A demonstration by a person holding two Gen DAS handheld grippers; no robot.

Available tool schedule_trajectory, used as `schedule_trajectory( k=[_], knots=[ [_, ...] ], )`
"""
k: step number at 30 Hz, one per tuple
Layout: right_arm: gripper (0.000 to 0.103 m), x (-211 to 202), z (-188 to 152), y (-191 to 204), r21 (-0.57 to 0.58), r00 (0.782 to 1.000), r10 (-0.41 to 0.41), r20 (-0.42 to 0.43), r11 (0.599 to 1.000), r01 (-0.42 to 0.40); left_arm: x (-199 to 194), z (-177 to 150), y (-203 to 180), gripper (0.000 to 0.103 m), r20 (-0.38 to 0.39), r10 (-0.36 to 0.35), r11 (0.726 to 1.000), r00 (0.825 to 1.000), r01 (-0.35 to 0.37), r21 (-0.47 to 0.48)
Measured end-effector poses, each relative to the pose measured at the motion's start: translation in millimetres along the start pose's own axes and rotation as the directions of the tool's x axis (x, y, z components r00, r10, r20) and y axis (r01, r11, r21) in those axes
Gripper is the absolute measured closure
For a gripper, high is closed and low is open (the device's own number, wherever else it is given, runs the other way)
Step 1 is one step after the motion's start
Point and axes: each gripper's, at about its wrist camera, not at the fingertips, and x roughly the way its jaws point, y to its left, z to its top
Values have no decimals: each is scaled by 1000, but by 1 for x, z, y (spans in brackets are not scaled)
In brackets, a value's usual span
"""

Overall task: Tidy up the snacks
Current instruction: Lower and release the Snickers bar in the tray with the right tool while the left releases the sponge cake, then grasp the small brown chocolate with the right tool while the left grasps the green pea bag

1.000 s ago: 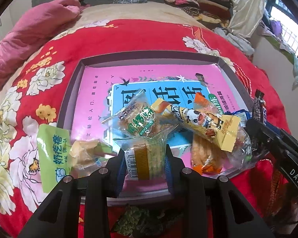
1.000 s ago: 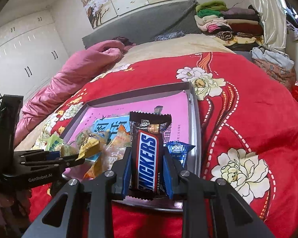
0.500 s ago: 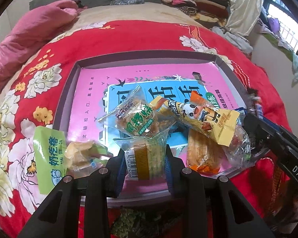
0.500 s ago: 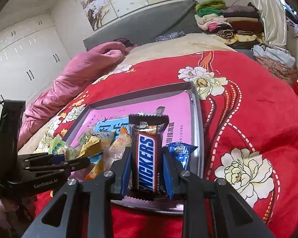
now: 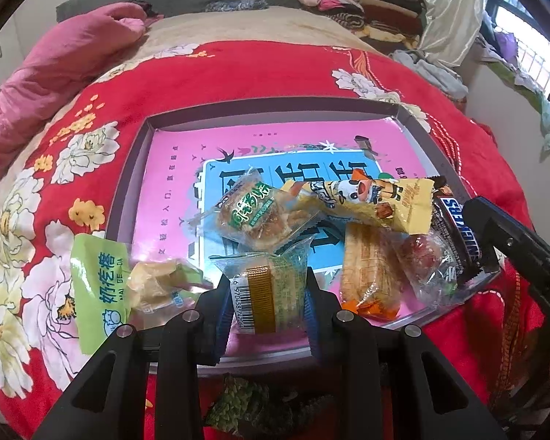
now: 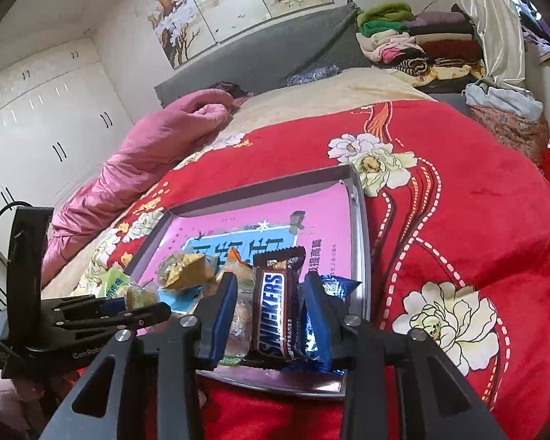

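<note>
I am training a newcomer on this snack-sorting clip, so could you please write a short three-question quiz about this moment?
1. True or false: the left gripper is shut on the clear-wrapped cake.
2. Which snack stands between the right gripper's fingers: A) green milk-snack packet, B) Snickers bar, C) yellow cow-print packet?
3. Fill in: the snacks lie in a shallow tray on a ___ floral blanket.

Key: 1 true; 2 B, with jaws just opening, pads off it; 3 red.
</note>
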Motion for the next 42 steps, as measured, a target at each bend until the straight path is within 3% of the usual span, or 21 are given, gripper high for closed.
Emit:
schedule_trajectory(
  k=[7,15,19,31,36,42],
  knots=[
    [58,-2,2,2,-4,1000,-15,8,1000,15,-8,0,-1,64,22,18,1000,1000,-18,5],
    [48,-6,4,2,2,1000,-13,25,1000,13,-18,3,3,48,37,16,1000,999,-16,-12],
    [43,-12,5,5,-7,999,2,52,1000,-1,-24,3,4,46,46,16,1000,999,-16,-12],
    [39,-29,4,24,-69,997,10,81,998,-4,-46,-3,11,34,79,2,1000,997,-1,-10],
    [39,-43,-7,38,-92,998,29,60,995,-24,-54,-18,20,34,61,-14,1000,998,16,-20],
    [39,-46,-30,62,-119,1000,14,-26,993,-17,-54,-45,27,34,21,-44,999,999,44,-17]
  ],
)
